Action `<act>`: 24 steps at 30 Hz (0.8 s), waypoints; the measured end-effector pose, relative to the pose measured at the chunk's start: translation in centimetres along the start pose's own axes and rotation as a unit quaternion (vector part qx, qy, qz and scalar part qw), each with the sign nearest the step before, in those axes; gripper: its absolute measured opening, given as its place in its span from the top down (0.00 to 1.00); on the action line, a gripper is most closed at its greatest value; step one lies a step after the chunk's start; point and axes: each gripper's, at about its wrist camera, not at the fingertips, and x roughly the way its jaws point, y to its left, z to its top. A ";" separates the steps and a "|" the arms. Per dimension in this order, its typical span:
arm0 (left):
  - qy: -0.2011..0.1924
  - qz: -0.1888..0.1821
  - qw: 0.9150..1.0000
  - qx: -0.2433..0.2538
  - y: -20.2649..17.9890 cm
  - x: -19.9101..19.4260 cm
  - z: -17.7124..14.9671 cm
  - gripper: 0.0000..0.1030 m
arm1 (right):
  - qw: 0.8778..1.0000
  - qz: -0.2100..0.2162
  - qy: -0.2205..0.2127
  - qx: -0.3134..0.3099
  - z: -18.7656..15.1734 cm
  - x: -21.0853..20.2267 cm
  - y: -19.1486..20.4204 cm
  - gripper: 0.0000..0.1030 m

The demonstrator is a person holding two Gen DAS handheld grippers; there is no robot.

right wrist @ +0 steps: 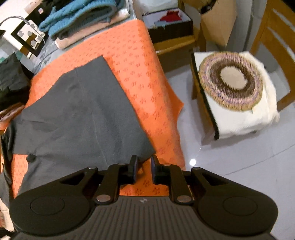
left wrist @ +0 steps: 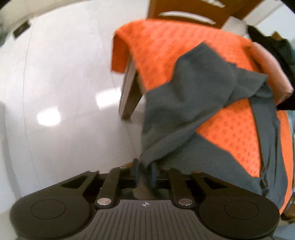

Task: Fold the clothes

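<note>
A grey garment (right wrist: 83,114) lies spread on the orange patterned tablecloth (right wrist: 132,55). In the right wrist view its near corner ends just beyond my right gripper (right wrist: 144,164). That gripper is open, and only orange cloth shows between its fingers. In the left wrist view the garment (left wrist: 184,96) lies rumpled and partly folded over, hanging past the table edge. One grey corner dips between the fingers of my left gripper (left wrist: 145,170). Its jaws stand apart, not pressing on the fabric. A person's bare arm (left wrist: 271,70) reaches in at the right.
A table leg (left wrist: 130,92) and white tiled floor (left wrist: 55,73) lie left of the table, a wooden chair (left wrist: 184,11) behind. Folded clothes topped by a blue knit (right wrist: 79,16) sit at the far end. A stool with a round woven cushion (right wrist: 230,81) stands right.
</note>
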 end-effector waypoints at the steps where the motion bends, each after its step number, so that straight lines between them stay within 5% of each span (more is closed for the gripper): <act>1: -0.011 -0.003 1.000 0.013 -0.6 -0.6 0.3 0.62 | 1.000 -0.003 -0.009 -0.009 0.2 -0.4 0.2 0.80; 3: -0.037 -0.009 0.998 0.043 -1.9 -1.9 1.2 0.40 | 0.999 -0.005 -0.023 -0.027 0.6 -1.0 0.8 0.73; 6: -0.070 -0.024 0.993 0.090 -3.9 -3.5 2.5 0.34 | 0.998 -0.002 -0.044 -0.055 1.1 -1.6 2.5 0.73; 12: -0.069 -0.067 0.979 0.178 -8.2 -3.0 6.1 0.33 | 0.994 0.023 -0.054 -0.091 0.6 -1.4 7.1 0.73; 24: -0.034 -0.060 0.958 0.280 -14.2 4.9 8.8 0.33 | 0.991 0.031 -0.037 -0.127 -2.8 1.0 14.0 0.71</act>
